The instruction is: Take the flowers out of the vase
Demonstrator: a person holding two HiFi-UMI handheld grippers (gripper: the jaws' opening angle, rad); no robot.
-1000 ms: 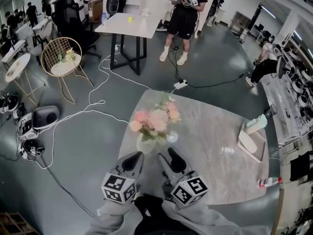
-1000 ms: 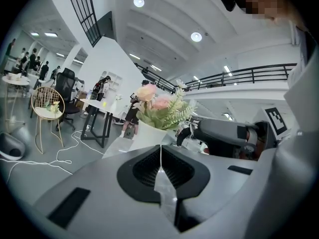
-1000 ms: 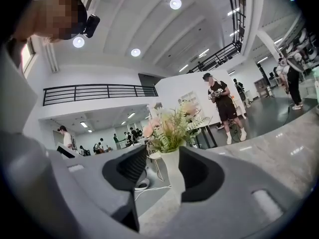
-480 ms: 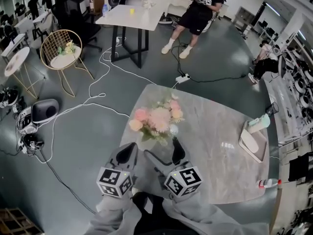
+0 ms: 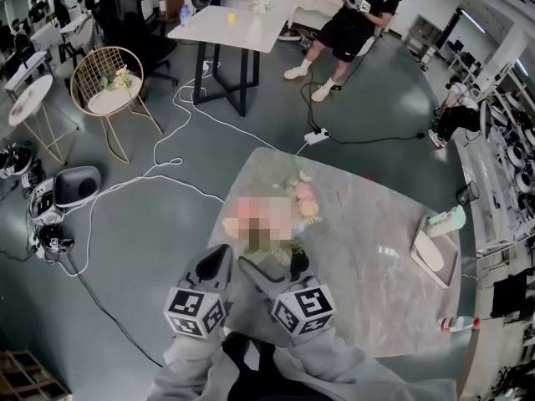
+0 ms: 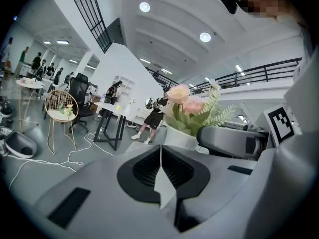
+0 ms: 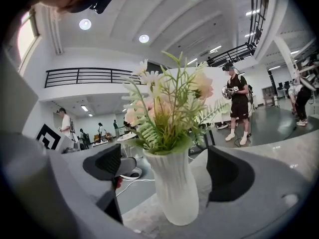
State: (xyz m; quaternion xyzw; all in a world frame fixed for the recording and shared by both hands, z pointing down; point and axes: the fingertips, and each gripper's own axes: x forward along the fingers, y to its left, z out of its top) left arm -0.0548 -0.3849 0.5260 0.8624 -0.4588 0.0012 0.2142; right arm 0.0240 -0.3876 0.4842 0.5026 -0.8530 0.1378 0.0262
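Observation:
A bunch of pink and cream flowers [image 7: 169,106] with green fern stands in a white ribbed vase [image 7: 172,188] on the grey marble table [image 5: 376,224]. My right gripper [image 7: 167,171] is open wide, one jaw on each side of the vase's body, with a gap on both sides. In the head view the right gripper [image 5: 276,266] sits at the near side of the flowers [image 5: 303,197]. My left gripper [image 6: 160,169] is shut on nothing, just left of the vase [image 6: 179,136] and short of it. In the head view the left gripper [image 5: 216,264] is at the table's near left edge.
A white tray-like device [image 5: 435,245] and a small bottle [image 5: 456,324] lie at the table's right edge. White cables [image 5: 150,182] trail over the floor on the left by a gold wire chair [image 5: 104,90]. A person [image 5: 355,15] stands beyond the table.
Both grippers have moved forward toward the vase. The right gripper's jaws have spread wide and now flank the vase. The left gripper stays shut.

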